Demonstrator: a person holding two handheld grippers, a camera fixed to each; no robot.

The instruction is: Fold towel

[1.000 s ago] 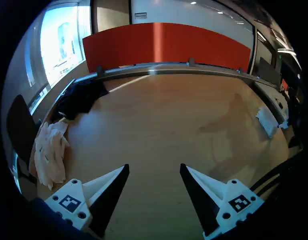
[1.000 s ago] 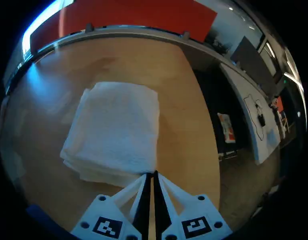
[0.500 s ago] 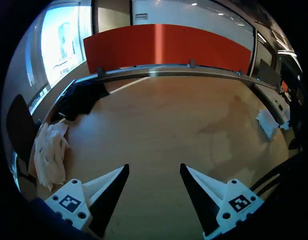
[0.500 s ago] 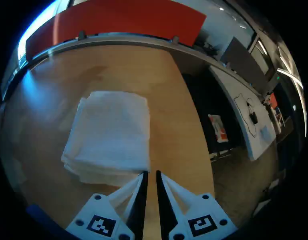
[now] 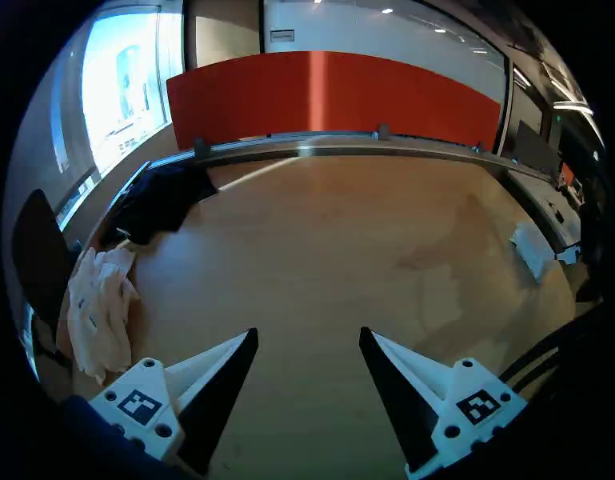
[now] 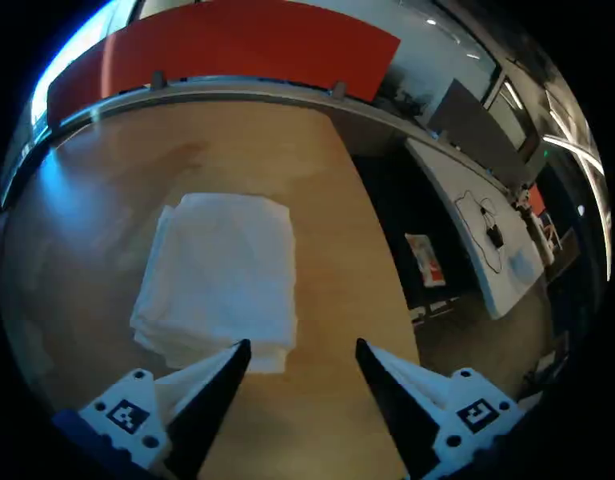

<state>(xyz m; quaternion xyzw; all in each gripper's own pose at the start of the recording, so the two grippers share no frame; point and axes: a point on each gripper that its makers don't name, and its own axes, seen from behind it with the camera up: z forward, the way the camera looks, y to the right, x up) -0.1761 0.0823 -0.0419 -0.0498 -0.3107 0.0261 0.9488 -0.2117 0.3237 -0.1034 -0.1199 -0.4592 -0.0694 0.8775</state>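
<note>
We find the right gripper (image 6: 301,344) with jaws released and empty, at the near edge of the folded white terry towel (image 6: 219,272), which lies flat beside the right edge of the light wooden surface (image 6: 343,240). The left gripper (image 5: 308,330) has its jaws spread over bare wood. Farther off we note a crumpled cream cloth (image 5: 95,308), a black garment (image 5: 159,200) and a red partition panel (image 5: 331,96).

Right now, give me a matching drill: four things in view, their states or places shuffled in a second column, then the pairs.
Things: 1 white towel; 2 dark cloth; 3 pale cloth pile; 4 right hand-held gripper.
States: A open, holding nothing; B folded flat on the table; C crumpled at its left edge, left gripper view; D spread by its far left corner.
Pairs: 1-B; 2-D; 3-C; 4-A.
</note>
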